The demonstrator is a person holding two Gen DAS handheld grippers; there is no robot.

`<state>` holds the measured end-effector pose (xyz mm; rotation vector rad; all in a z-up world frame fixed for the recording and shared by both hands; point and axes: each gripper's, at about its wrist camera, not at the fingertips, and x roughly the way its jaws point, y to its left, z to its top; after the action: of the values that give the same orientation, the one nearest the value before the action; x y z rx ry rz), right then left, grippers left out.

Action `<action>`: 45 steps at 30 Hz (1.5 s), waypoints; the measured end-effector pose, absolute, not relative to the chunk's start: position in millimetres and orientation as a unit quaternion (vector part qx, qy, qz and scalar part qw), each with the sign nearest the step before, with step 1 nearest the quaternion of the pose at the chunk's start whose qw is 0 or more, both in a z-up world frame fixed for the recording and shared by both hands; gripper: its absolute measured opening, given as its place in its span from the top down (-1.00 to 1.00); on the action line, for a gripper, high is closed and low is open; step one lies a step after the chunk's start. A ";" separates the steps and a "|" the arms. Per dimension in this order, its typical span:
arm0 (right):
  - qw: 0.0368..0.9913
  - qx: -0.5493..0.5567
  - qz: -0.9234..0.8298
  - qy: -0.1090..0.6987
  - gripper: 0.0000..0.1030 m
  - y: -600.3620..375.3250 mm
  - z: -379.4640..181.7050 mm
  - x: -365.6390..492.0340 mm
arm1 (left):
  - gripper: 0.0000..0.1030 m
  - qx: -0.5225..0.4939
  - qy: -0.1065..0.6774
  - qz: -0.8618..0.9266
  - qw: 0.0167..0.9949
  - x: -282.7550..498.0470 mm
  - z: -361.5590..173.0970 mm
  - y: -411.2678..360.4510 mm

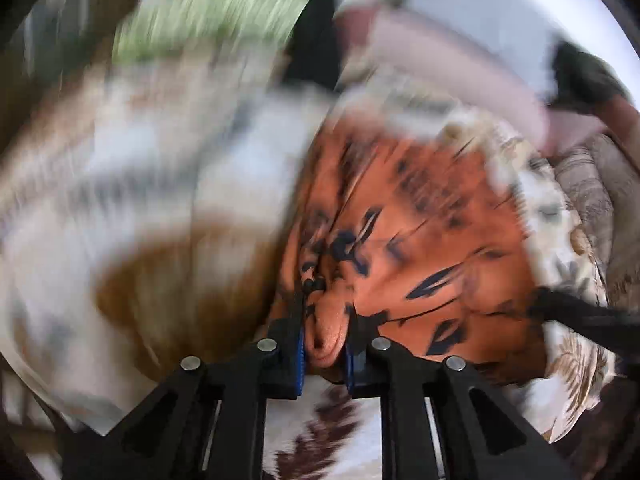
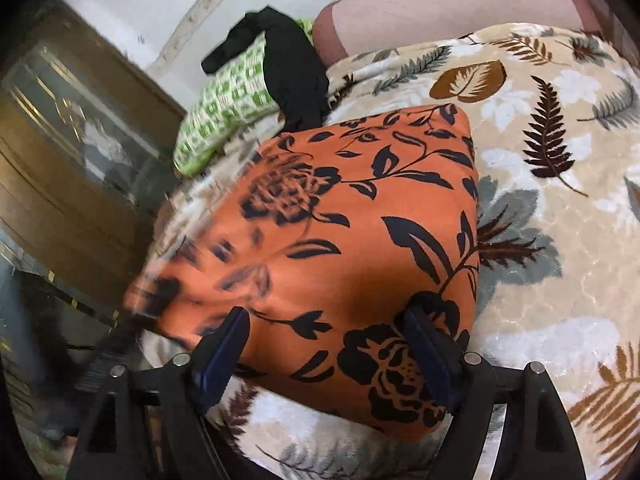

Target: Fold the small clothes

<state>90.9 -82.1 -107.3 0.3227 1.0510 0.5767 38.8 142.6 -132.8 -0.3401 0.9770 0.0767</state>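
Note:
An orange garment with black flowers [image 2: 360, 216] lies folded on a leaf-print blanket [image 2: 560, 240]. My left gripper [image 1: 325, 344] is shut on a bunched edge of the orange garment [image 1: 420, 232]; that view is blurred by motion. My right gripper [image 2: 328, 344] is open, its two fingers [image 2: 428, 348] resting over the near edge of the garment, one on each side. The right gripper's black arm shows at the right edge of the left wrist view [image 1: 584, 320].
A green-and-white patterned cloth [image 2: 224, 112] and a black garment [image 2: 292, 68] lie at the far edge of the blanket. A pink cushion [image 2: 440, 4] lies behind. A wooden cabinet with glass [image 2: 72, 152] stands to the left.

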 end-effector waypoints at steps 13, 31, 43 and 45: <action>0.748 0.264 0.290 0.536 -0.65 -101.3 -136.4 106.1 | 0.35 -0.160 0.460 0.060 0.872 21.0 -98.1 147.3; 0.692 0.421 0.257 0.527 -0.65 -185.9 -170.1 150.5 | -0.21 -0.056 0.495 0.056 0.865 128.4 -123.9 125.2; 0.718 0.287 0.252 0.582 -0.10 -126.9 -174.9 148.2 | -0.31 -0.032 0.473 0.065 0.878 124.4 -127.7 120.8; 0.718 0.319 0.265 0.559 -0.31 -138.3 -159.2 149.8 | -0.33 -0.040 0.473 0.063 0.878 124.8 -128.4 123.2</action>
<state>149.8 -138.3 -159.2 0.7067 1.2376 0.5858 124.8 123.2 -128.4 -0.0830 0.9868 0.1309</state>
